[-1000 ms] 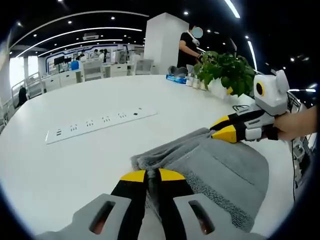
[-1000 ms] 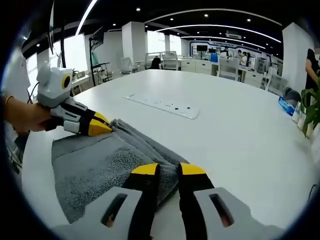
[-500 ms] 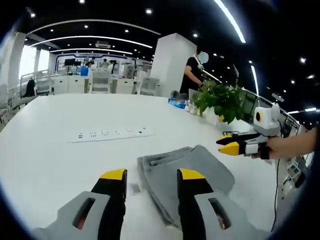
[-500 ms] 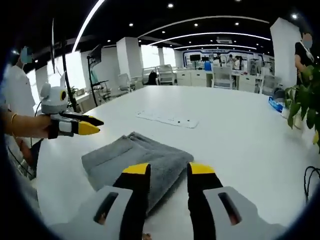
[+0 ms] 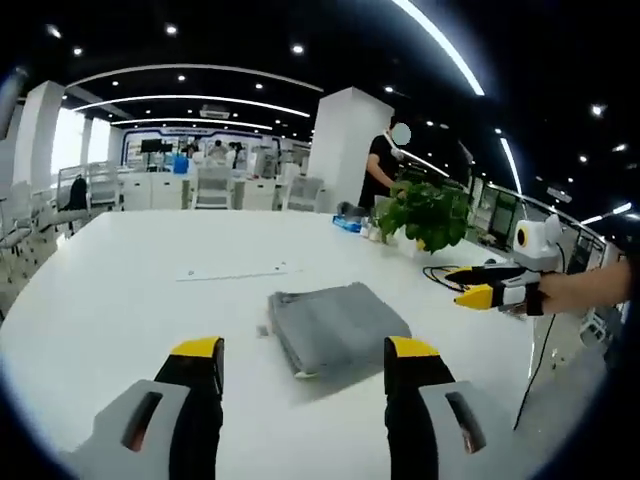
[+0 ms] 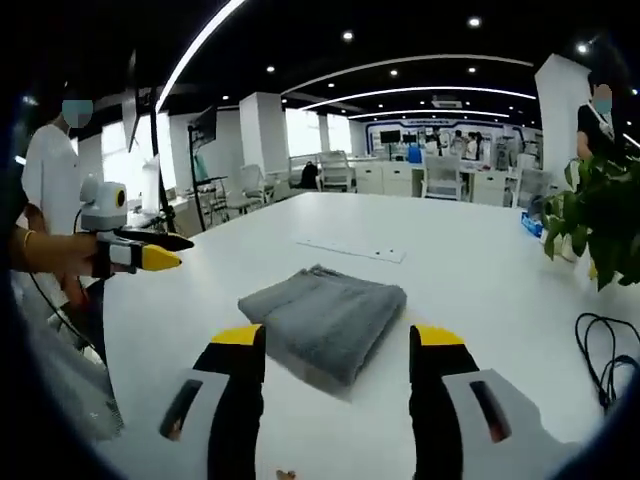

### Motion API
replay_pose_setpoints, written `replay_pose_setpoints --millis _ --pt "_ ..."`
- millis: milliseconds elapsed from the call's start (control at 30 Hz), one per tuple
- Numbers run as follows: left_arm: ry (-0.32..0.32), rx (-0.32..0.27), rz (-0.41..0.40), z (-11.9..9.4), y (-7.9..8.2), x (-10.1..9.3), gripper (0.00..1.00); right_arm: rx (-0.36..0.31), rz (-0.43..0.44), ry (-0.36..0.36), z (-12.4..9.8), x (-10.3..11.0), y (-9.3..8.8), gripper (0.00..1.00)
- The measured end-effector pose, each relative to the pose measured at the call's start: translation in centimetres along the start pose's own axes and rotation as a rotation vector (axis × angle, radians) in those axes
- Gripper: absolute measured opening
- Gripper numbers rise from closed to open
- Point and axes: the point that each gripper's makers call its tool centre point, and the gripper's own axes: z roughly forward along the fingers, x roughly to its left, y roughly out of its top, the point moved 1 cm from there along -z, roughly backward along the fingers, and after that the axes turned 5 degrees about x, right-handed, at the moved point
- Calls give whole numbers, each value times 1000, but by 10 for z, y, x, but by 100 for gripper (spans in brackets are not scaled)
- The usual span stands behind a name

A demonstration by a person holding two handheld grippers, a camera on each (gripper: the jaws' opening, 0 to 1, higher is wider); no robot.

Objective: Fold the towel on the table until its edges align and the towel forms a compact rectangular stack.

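A grey towel lies folded in a compact rectangular stack on the white table; it also lies mid-table in the right gripper view. My left gripper stands open above the table, well back from the towel, with nothing between its jaws. It appears at the left in the right gripper view, held by a hand. My right gripper is open too and pulled back from the towel. It comes into the left gripper view from the right, away from the towel.
A white power strip lies on the table beyond the towel. A potted plant stands at the table's far edge, with a black cable beside it. A person stands past the table, by a white pillar.
Both grippers let go of the towel, opened and drew back and up from it. The towel now lies flat in its folded stack.
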Motion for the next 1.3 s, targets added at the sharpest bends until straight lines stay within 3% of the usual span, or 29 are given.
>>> replay_pose_setpoints --millis 200,400,667,1300 --pt "3 -28 23 -30 -12 -17 93 -5 3 -17 -39 26 -18 67" --pt "1 -52 19 -51 -17 -28 100 8 25 -52 -67 44 -39 68" --pt "29 -103 19 -77 -13 -31 100 -8 30 -104 -90 52 -45 73" --pt "38 -100 20 -102 -21 -35 99 2 56 -84 -101 68 -55 71"
